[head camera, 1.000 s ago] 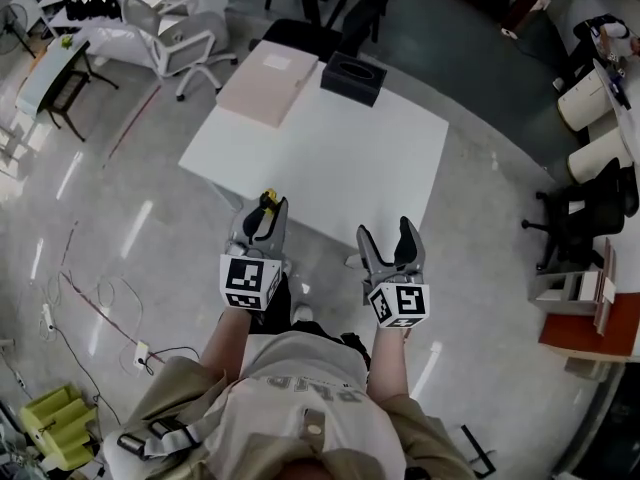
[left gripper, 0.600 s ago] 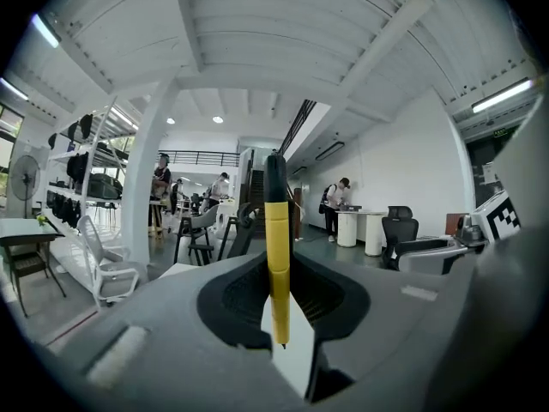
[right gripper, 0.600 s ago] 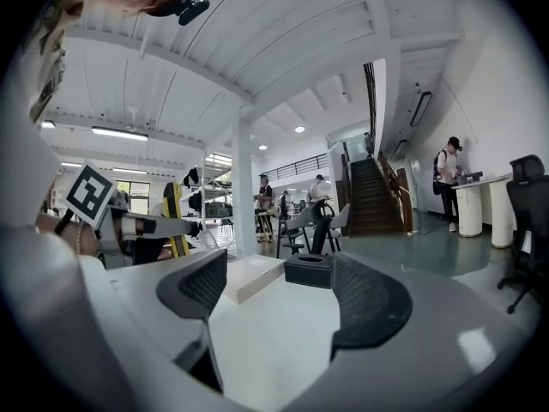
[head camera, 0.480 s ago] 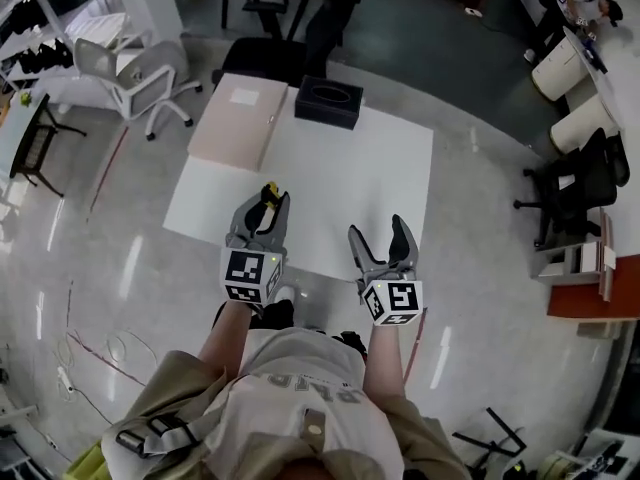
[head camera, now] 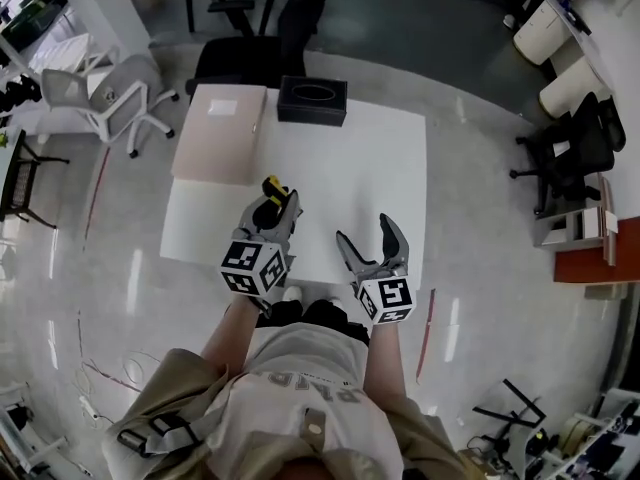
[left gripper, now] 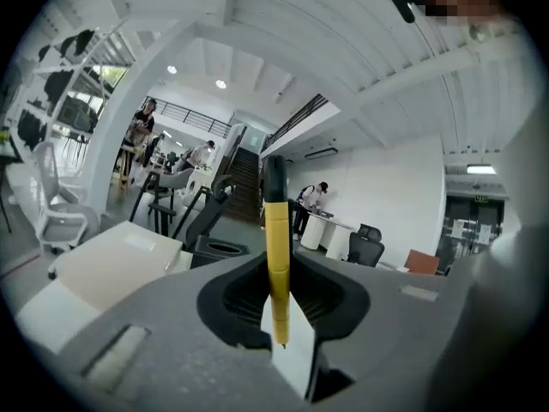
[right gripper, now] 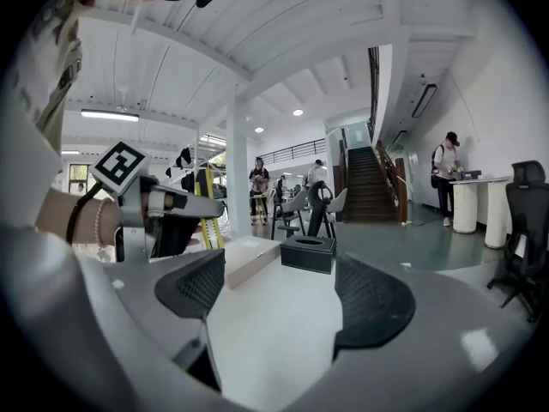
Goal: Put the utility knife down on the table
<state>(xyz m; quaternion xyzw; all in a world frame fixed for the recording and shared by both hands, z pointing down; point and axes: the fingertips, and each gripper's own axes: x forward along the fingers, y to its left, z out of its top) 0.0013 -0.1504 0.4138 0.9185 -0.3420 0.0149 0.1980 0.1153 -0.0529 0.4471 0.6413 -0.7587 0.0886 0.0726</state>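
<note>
A yellow and black utility knife (head camera: 273,189) (left gripper: 276,256) stands upright between the jaws of my left gripper (head camera: 272,208), which is shut on it over the near left part of the white table (head camera: 350,168). In the right gripper view the knife (right gripper: 208,217) sticks up from the left gripper (right gripper: 171,209). My right gripper (head camera: 366,246) (right gripper: 283,294) is open with nothing between its jaws, over the table's near edge.
A flat pink box (head camera: 218,133) lies at the table's far left and a black tissue box (head camera: 313,100) (right gripper: 308,252) at its far edge. Office chairs (head camera: 100,98) stand left and behind; people stand far off across the room.
Both grippers have moved forward from the floor in front of the table to over its near edge. The knife has stayed in the left gripper.
</note>
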